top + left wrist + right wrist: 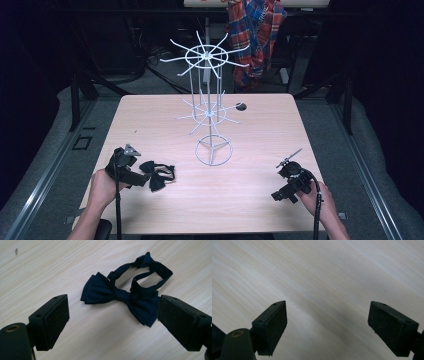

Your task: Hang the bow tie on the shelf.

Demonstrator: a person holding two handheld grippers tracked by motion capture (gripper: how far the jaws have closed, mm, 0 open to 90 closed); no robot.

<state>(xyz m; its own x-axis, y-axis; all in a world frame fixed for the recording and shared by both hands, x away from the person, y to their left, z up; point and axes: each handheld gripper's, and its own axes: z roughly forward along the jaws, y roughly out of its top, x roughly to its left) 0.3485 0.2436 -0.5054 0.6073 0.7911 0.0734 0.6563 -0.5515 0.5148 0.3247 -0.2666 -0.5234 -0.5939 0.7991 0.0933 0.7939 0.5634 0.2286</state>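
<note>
Down at the worktop's near-left corner, the left tool (113,317) lies low with its jaws spread wide, clasping nothing — the dark bow tie (122,293) lies flat on the wood just ahead, its strap looped behind it. The left hand (102,187) grips it from behind, forearm angled in. Near the right edge, the right tool (327,325) is likewise released over bare worktop (324,277), held by the right hand (317,197). A white wire rack (210,107) stands mid-worktop.
</note>
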